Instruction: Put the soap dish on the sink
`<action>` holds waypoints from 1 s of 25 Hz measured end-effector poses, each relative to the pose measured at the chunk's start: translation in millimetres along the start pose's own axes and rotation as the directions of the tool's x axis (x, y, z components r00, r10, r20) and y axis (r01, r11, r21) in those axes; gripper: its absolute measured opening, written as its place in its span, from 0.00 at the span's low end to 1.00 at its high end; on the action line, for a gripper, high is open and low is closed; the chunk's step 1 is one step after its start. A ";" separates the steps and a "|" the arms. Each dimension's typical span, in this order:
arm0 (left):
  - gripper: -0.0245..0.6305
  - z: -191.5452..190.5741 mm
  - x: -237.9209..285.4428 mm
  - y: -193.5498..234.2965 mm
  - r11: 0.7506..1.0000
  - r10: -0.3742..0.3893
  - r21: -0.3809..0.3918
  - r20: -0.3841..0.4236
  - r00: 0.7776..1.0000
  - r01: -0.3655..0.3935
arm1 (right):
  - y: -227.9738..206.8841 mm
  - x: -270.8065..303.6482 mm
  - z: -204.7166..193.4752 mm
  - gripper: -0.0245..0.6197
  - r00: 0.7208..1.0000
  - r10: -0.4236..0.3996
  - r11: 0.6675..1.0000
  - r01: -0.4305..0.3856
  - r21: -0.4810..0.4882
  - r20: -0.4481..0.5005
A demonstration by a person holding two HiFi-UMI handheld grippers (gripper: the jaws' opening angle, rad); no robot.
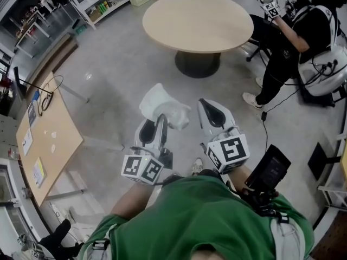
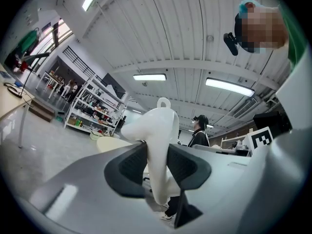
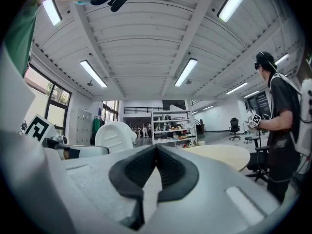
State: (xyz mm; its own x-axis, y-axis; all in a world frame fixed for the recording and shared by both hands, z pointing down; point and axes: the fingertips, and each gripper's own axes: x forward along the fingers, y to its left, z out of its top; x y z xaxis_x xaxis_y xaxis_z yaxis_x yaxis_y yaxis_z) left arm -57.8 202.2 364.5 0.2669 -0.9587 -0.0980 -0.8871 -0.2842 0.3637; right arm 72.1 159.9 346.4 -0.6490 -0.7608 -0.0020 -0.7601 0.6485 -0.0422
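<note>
Holding the soap dish (image 1: 161, 105) is the left gripper (image 1: 158, 121). In the left gripper view the dark pads (image 2: 130, 164) press on the white dish (image 2: 159, 130) from both sides, and they stand fairly wide because of its thickness. The dish is not on any surface; it is carried in the air above the bare floor (image 1: 116, 64). It seems to be held on edge, with its length running out past the fingertips and slightly toward the right gripper (image 1: 205, 105).

The right gripper (image 3: 156, 151) has its jaws closed tip to tip with nothing between them, and its own view shows the dish (image 3: 114, 135) just beside it on the left.

No sink shows in any view, so I cannot say which way the dish must travel. A round table (image 1: 198, 21) lies ahead, well apart from both grippers, and a wooden desk (image 1: 46, 140) stands off to the left. The left hand already has the dish, so placing it will likely fall to that hand, and the dish would probably need turning flat before it is set down.

Counted: one soap dish, two grippers, one round table, one desk, and one other person (image 1: 303, 42) near the table's right edge.
</note>
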 end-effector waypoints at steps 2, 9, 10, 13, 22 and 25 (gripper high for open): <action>0.24 -4.2 7.2 -4.0 1.000 0.005 0.004 0.001 1.000 -0.005 | -9.9 0.8 -1.8 0.04 1.000 0.005 1.000 -0.005 0.003 0.000; 0.24 -9.9 31.8 -5.2 1.000 0.013 0.014 -0.011 1.000 -0.013 | -35.5 10.8 -7.5 0.04 1.000 0.004 1.000 -0.004 0.014 -0.007; 0.24 -8.9 34.5 -1.9 1.000 0.011 0.015 -0.010 1.000 -0.011 | -36.0 14.7 -8.1 0.04 1.000 0.002 1.000 -0.002 0.015 -0.009; 0.24 -7.2 44.4 11.1 1.000 0.005 0.015 -0.015 1.000 -0.005 | -36.8 30.1 -12.6 0.04 1.000 -0.006 1.000 0.006 0.017 -0.014; 0.24 -3.5 79.7 52.5 0.999 -0.033 -0.006 -0.032 0.999 0.033 | -42.3 77.9 -16.7 0.04 0.998 -0.049 0.999 0.049 0.003 -0.033; 0.24 4.8 92.3 75.2 0.999 -0.048 -0.014 -0.028 0.998 0.048 | -37.9 102.6 -16.6 0.04 0.997 -0.065 0.998 0.064 -0.006 -0.035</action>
State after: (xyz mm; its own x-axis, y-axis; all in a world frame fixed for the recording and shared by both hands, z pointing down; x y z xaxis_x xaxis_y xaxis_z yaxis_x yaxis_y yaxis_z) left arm -101.7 92.3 378.4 0.3196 -0.9433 -0.0893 -0.8679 -0.3293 0.3719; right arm 33.7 57.7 364.4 -0.5992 -0.7998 0.0353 -0.8005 0.5982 -0.0364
